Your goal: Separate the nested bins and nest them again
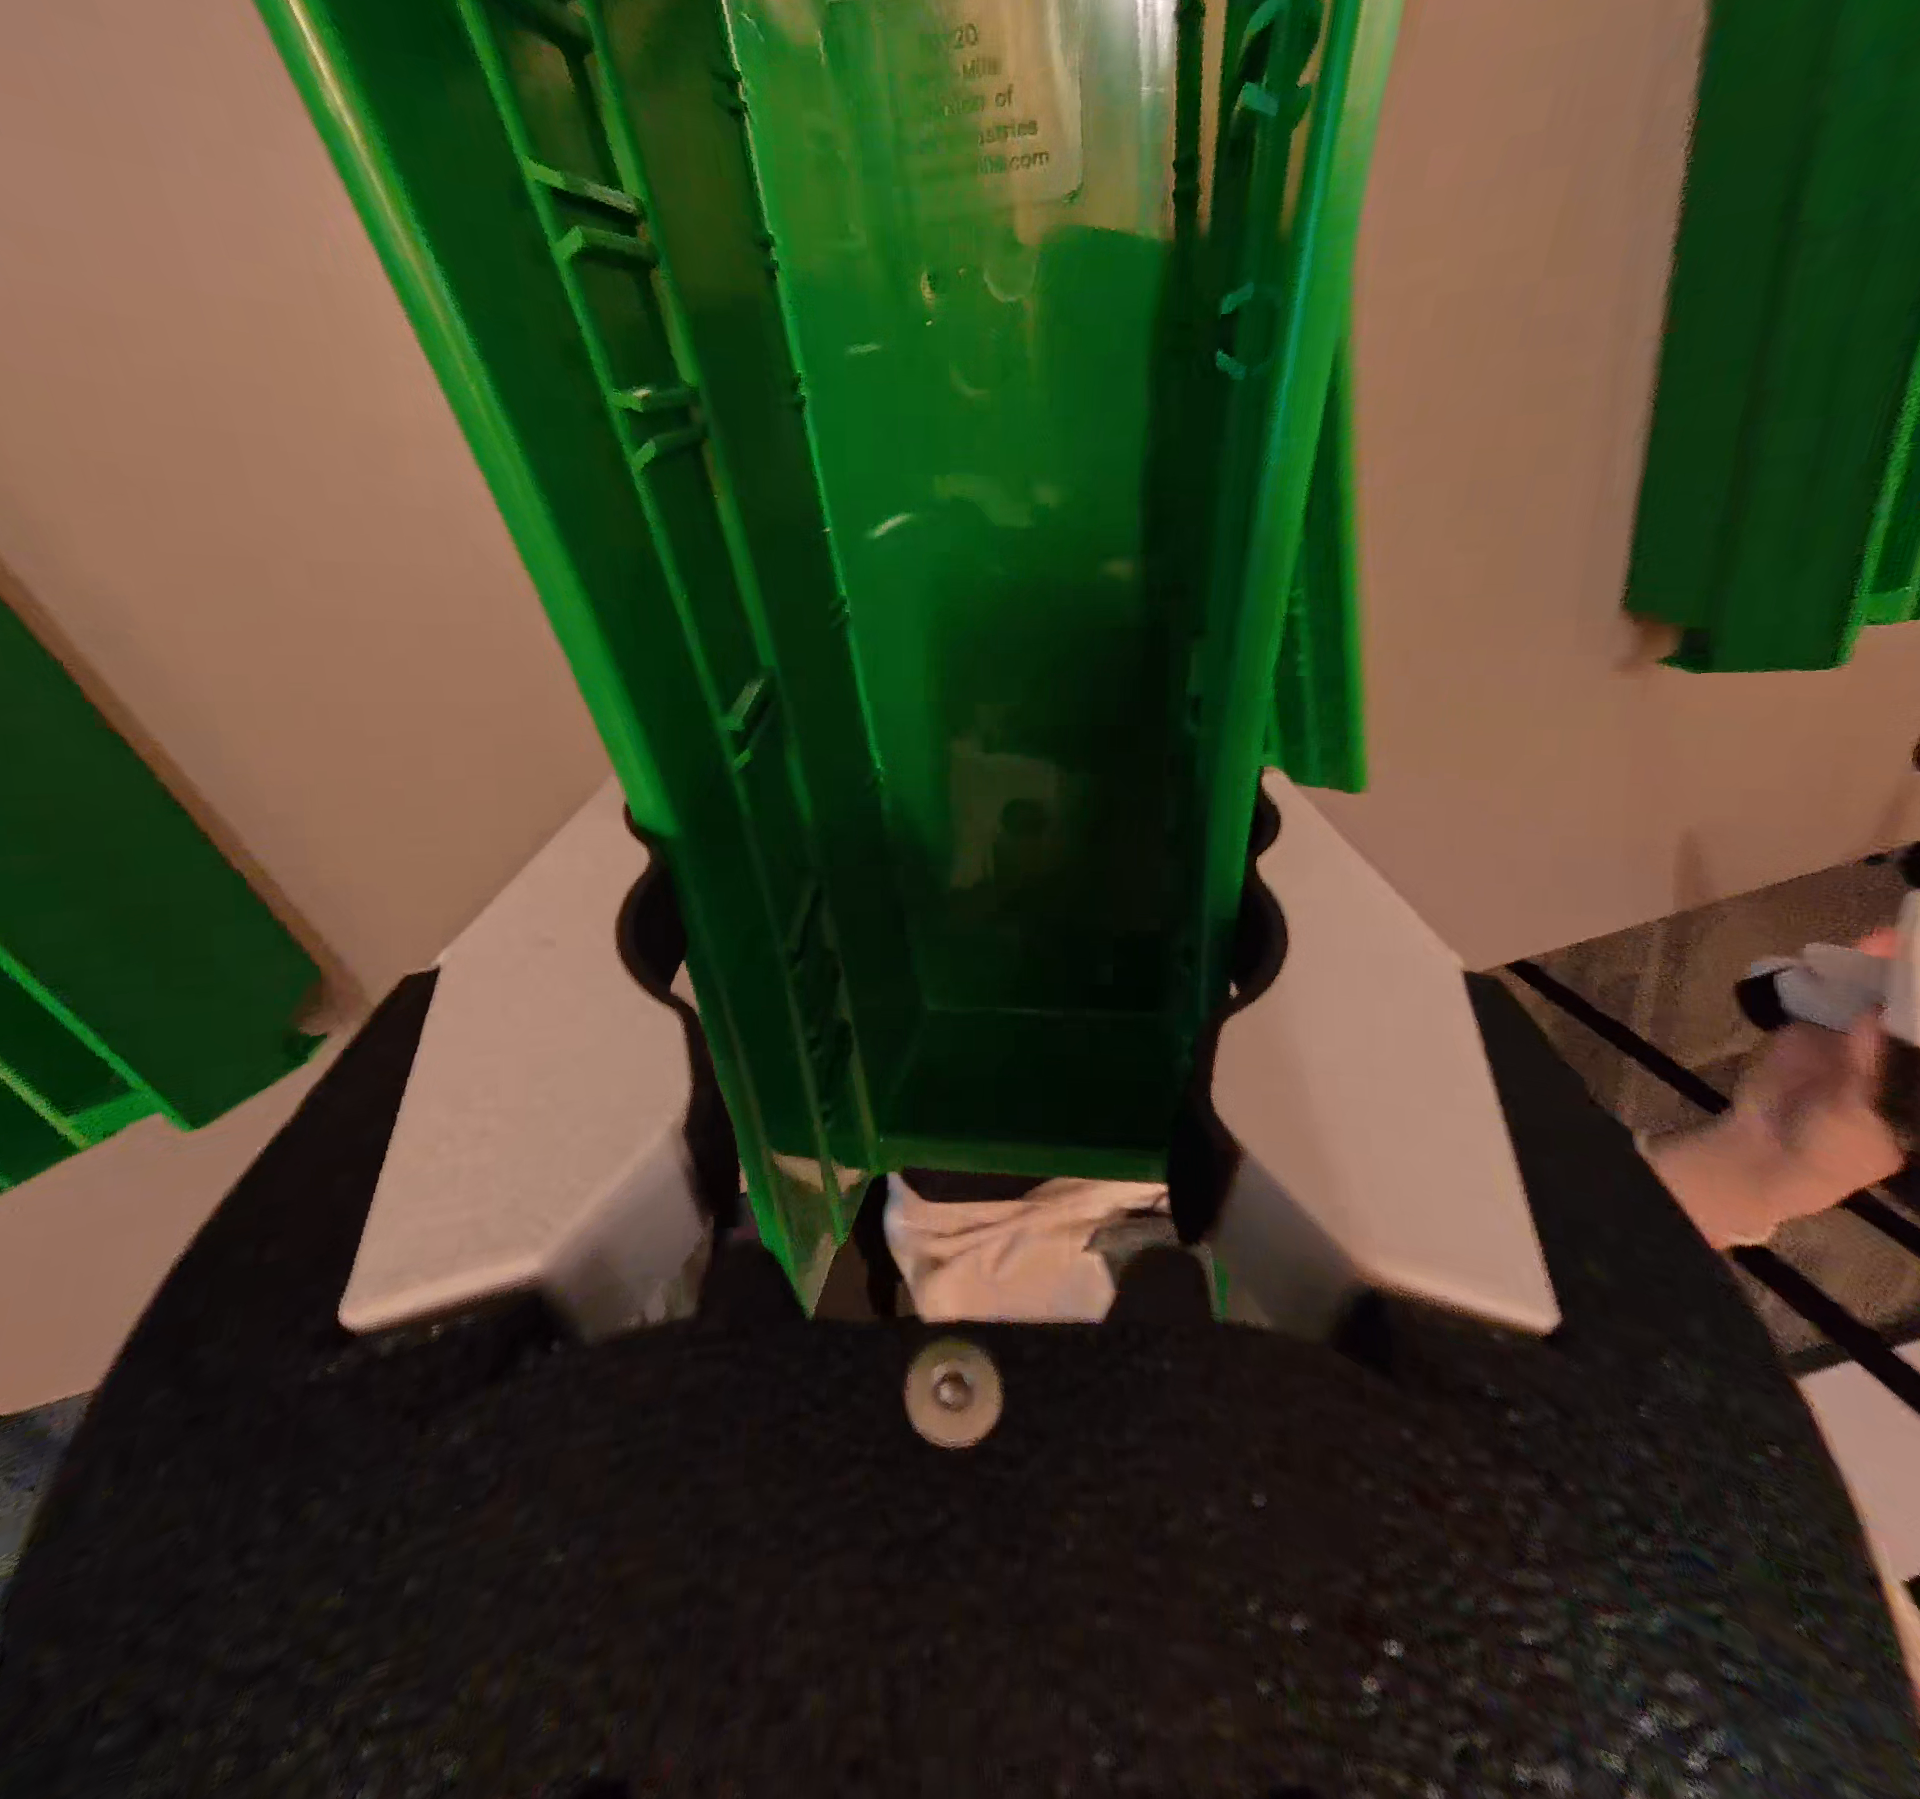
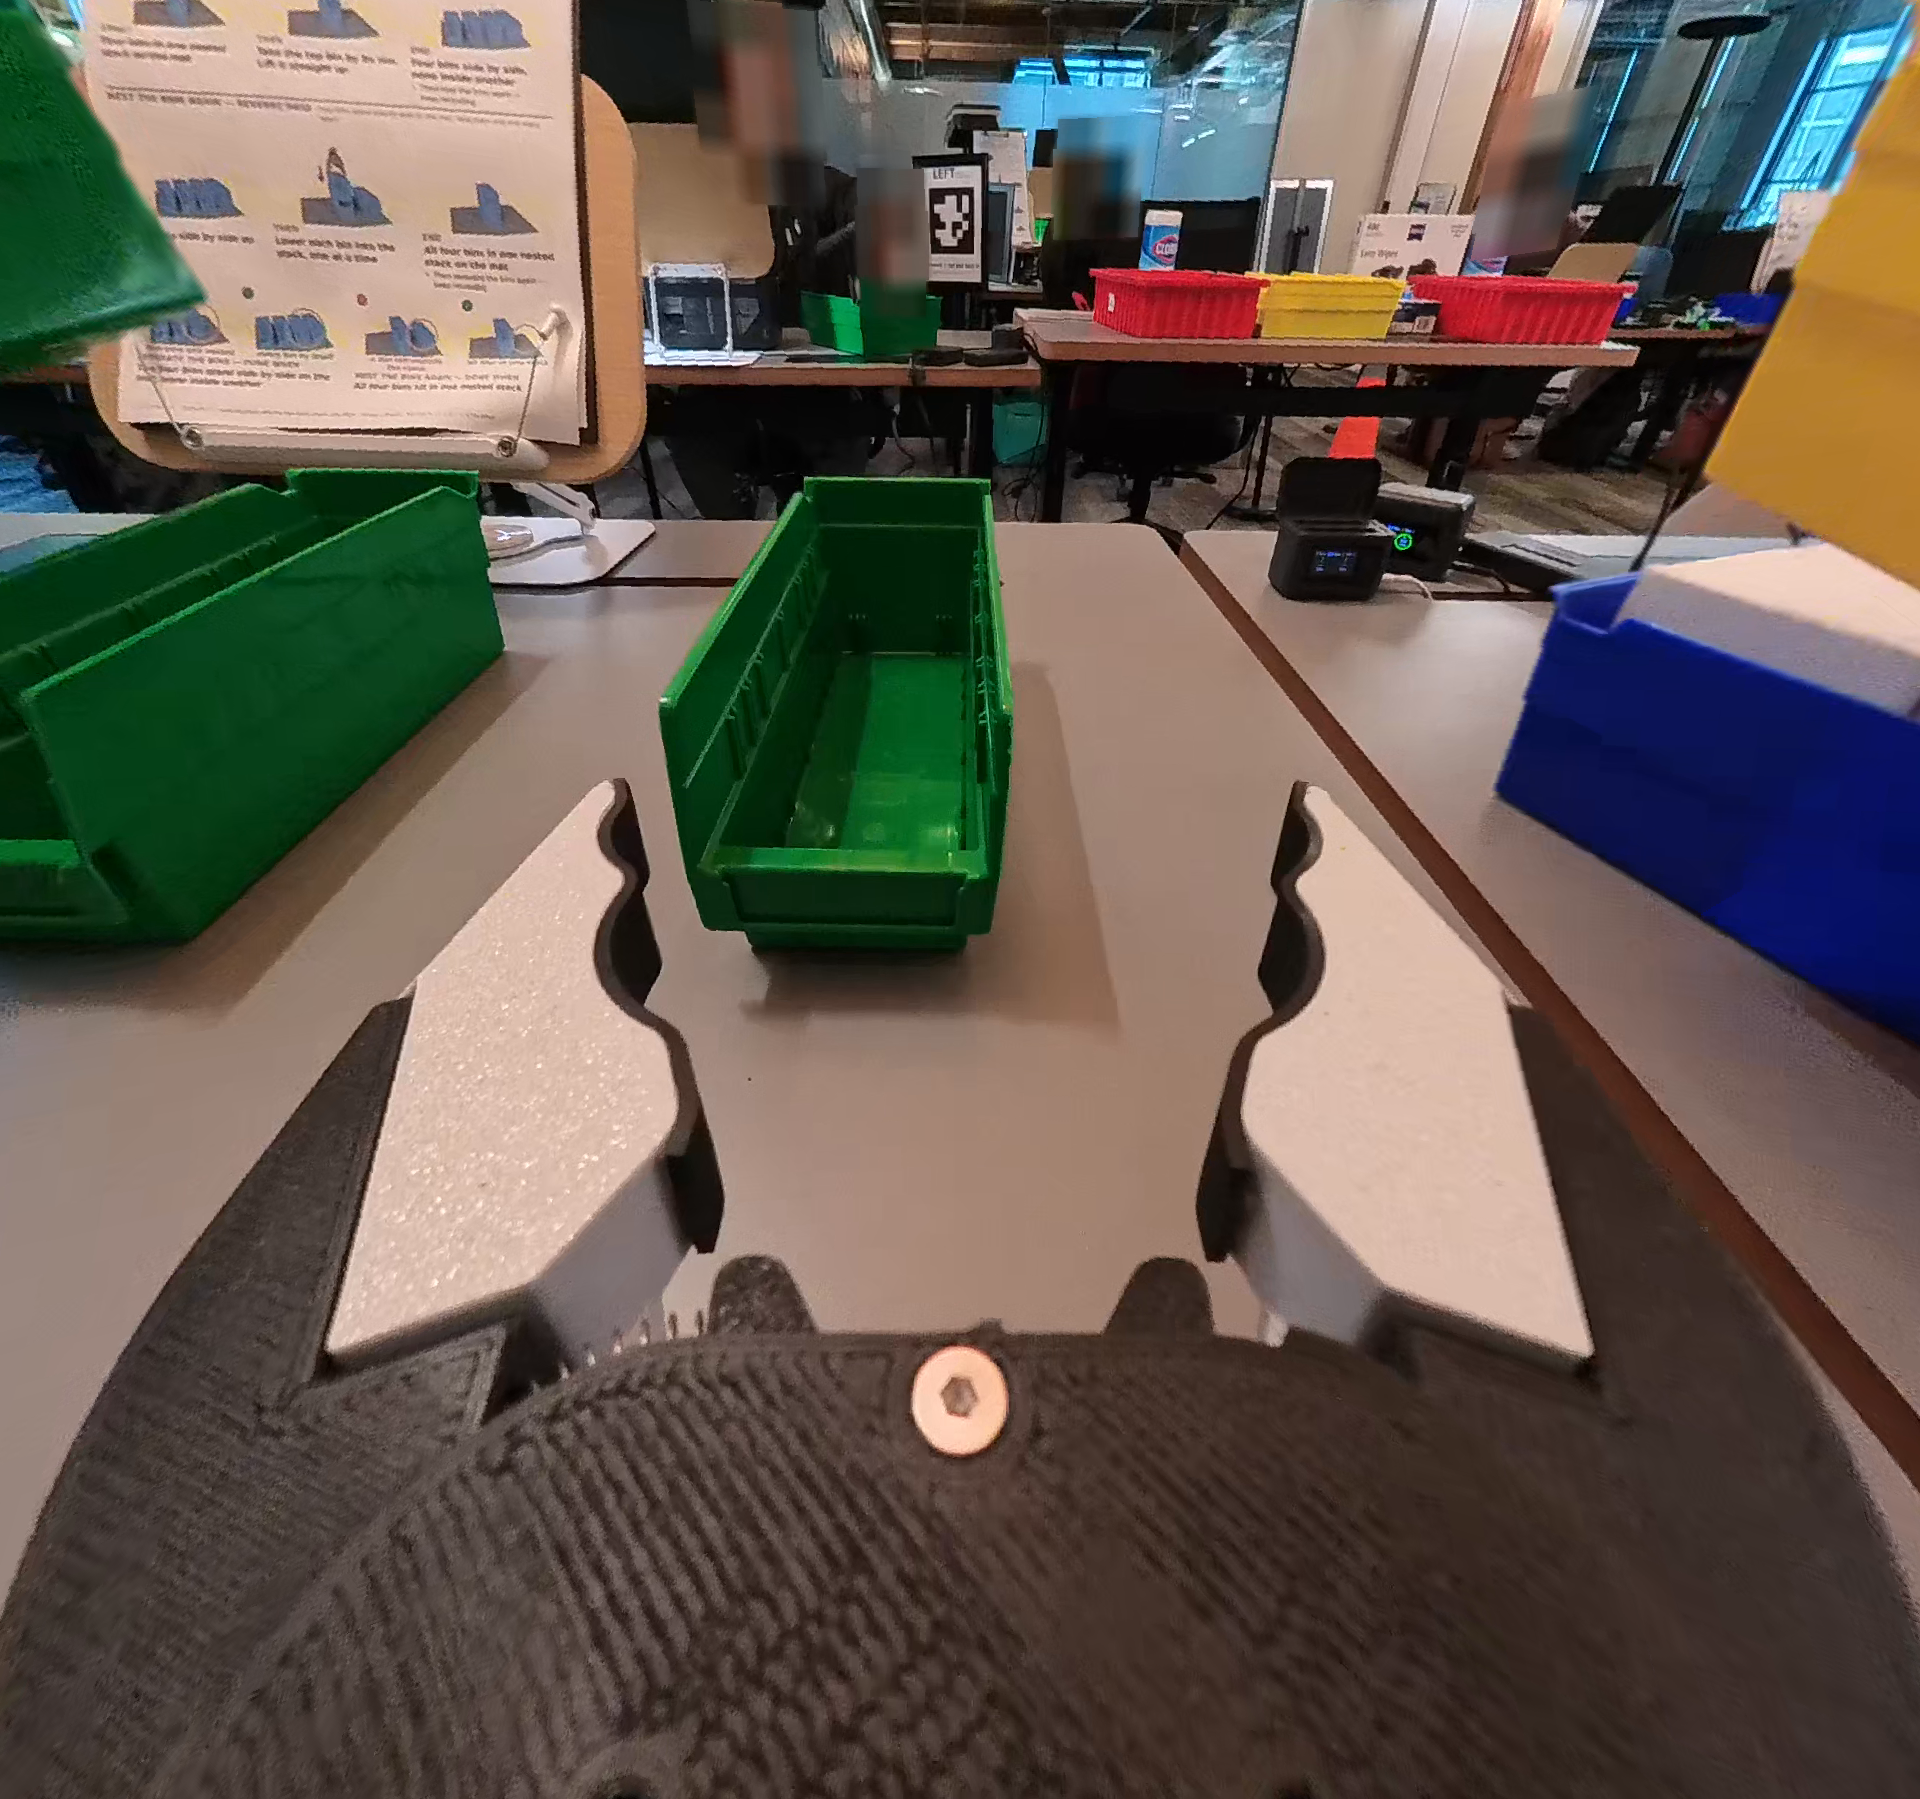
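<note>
Left gripper pinching a long green plastic bin, lifted off the grey surface. Right gripper spread, empty; single green bin just beyond it, nested green stack far left. Separation looks partway; re-nesting not started.

A clear label on the held green bin bears print.

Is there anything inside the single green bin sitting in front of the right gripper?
Nothing visible: the green bin shows a bare, shiny floor and ribbed inner walls. Its low front lip hides only a thin strip of floor at the near end.
</note>
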`<state>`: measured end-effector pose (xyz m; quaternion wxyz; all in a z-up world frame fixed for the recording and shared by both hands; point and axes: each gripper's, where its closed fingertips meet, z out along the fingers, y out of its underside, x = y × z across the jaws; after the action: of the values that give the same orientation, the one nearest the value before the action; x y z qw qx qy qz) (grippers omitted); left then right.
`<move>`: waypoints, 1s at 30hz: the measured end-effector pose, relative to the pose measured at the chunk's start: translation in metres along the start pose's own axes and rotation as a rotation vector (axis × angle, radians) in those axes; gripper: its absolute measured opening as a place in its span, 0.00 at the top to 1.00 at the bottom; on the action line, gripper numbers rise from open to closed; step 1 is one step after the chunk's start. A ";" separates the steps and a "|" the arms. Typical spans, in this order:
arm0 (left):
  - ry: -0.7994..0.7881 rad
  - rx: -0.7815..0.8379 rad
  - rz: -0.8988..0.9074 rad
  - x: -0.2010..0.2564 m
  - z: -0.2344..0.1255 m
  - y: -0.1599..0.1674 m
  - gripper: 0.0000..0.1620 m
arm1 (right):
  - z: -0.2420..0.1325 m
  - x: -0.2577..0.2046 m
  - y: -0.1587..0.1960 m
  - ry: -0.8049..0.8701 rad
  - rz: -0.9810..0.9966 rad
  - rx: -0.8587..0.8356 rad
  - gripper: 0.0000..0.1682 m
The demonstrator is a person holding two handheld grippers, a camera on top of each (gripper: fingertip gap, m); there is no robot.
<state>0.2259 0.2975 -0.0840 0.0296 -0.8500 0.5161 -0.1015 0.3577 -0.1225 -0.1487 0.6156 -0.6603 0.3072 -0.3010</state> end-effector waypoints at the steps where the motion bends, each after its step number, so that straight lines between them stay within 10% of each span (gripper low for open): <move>1: 0.000 0.002 -0.012 0.011 0.001 -0.003 0.35 | 0.000 0.000 0.000 0.002 -0.007 0.000 0.29; 9: 0.051 -0.023 -0.179 0.076 0.036 -0.027 0.37 | -0.001 -0.002 0.001 -0.004 -0.003 0.002 0.29; 30: -0.200 -0.067 -0.106 0.060 0.100 -0.029 0.38 | -0.005 0.013 -0.008 0.006 0.045 0.033 0.31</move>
<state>0.2985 0.2532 -0.1690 0.0472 -0.8824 0.4681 -0.0005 0.3623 -0.1350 -0.1398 0.6321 -0.6421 0.3189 -0.2942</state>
